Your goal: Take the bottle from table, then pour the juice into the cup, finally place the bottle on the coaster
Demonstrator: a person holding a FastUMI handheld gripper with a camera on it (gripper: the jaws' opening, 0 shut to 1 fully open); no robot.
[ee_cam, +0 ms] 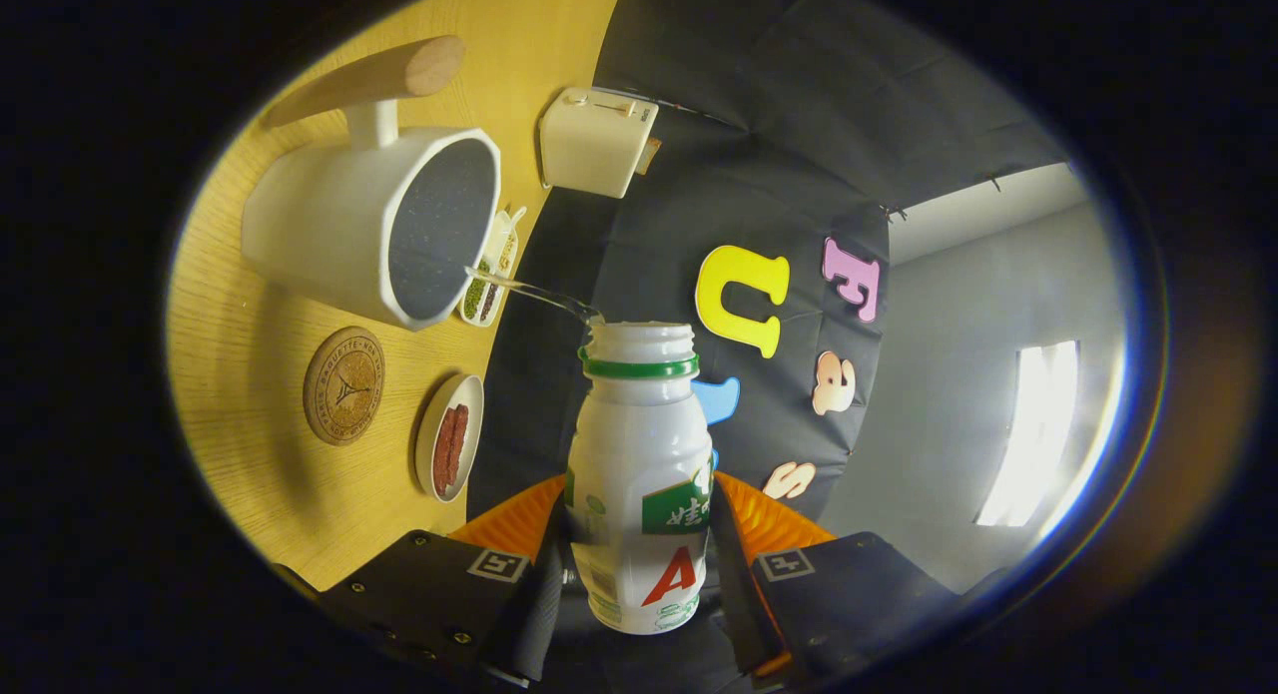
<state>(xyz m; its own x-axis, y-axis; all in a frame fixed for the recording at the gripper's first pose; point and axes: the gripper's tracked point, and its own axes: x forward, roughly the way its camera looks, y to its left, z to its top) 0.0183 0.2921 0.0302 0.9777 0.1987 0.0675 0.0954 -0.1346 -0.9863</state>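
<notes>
My gripper (639,544) is shut on a white plastic bottle (639,474) with a green neck ring and no cap, both fingers pressing its sides. The whole view is rolled, so the bottle is tipped over. A thin clear stream (529,293) runs from the bottle's mouth to the rim of a white cup (329,225) with a wooden handle, which stands on the wooden table (260,454). The cup's inside looks dark and speckled. A round cork coaster (343,385) lies on the table beside the cup, bare.
A small white dish with red strips (449,437) sits near the coaster. A divided tray of beans (489,275) lies just behind the cup. A white toaster (595,140) stands further back by the black cloth wall.
</notes>
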